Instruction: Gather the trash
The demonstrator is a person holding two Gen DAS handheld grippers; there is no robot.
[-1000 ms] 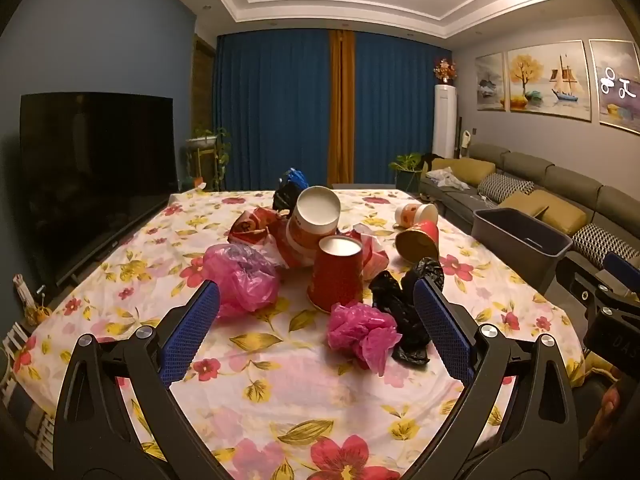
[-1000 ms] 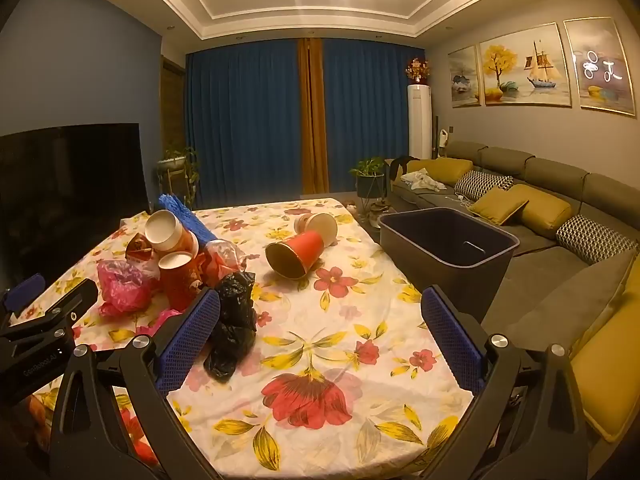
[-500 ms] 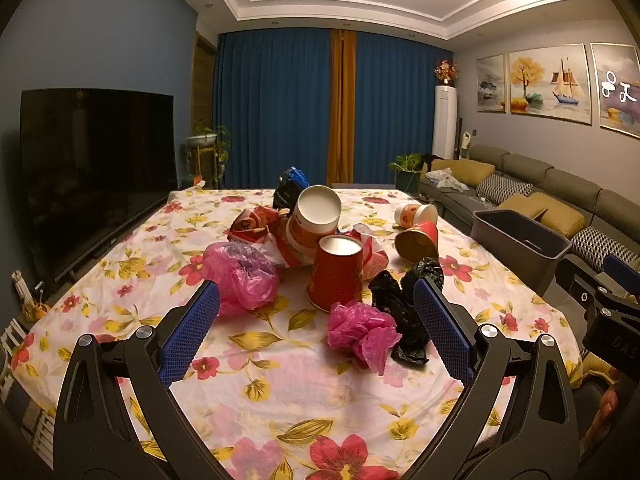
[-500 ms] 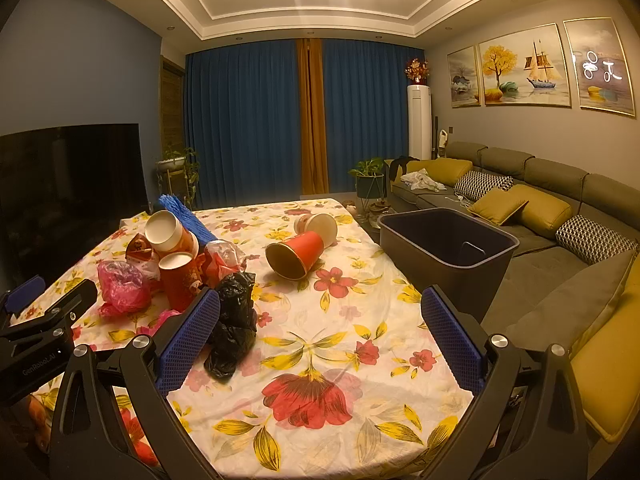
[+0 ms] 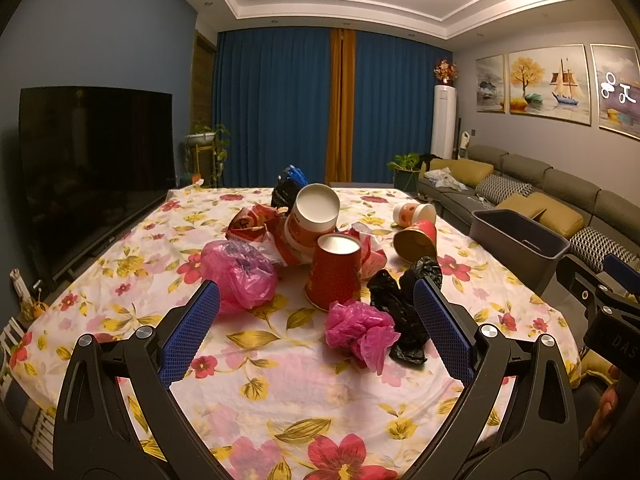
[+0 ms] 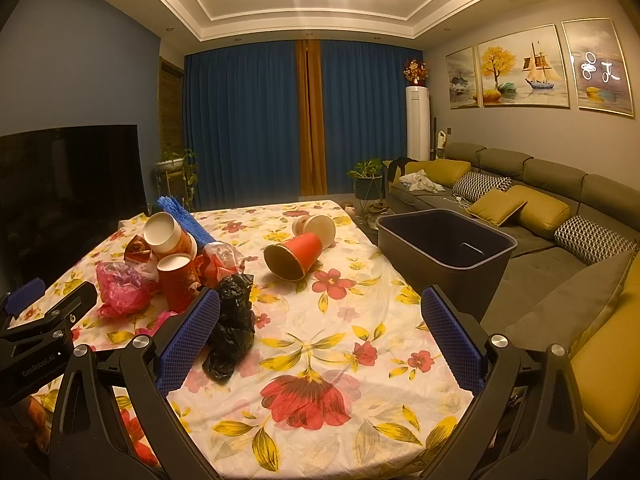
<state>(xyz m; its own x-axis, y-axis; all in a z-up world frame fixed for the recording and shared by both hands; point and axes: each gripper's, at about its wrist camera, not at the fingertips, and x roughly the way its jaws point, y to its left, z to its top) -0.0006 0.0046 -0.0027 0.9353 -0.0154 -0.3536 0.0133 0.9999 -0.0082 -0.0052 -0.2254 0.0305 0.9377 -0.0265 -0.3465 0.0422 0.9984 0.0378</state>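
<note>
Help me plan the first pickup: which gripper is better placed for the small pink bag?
Left. The small pink bag lies between the open left gripper fingers; the right gripper frames bare tablecloth.

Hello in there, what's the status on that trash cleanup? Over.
Left gripper and right gripper open, empty. Cups and bags piled on table; grey bin beside it, nothing visible inside. Nothing blocking.

Four paper cups on the tabletop [image 5: 280, 364]: one upright red cup [image 5: 334, 270], one tilted white-rimmed cup [image 5: 314, 216], two lying over [image 5: 416, 237] [image 5: 414, 213]. Two pink bags [image 5: 240, 276] [image 5: 360, 330]. One black bag [image 5: 400, 308] up front. One dark bin [image 6: 444, 248]. Two grippers, left [image 5: 316, 336] and right [image 6: 320, 340].
</note>
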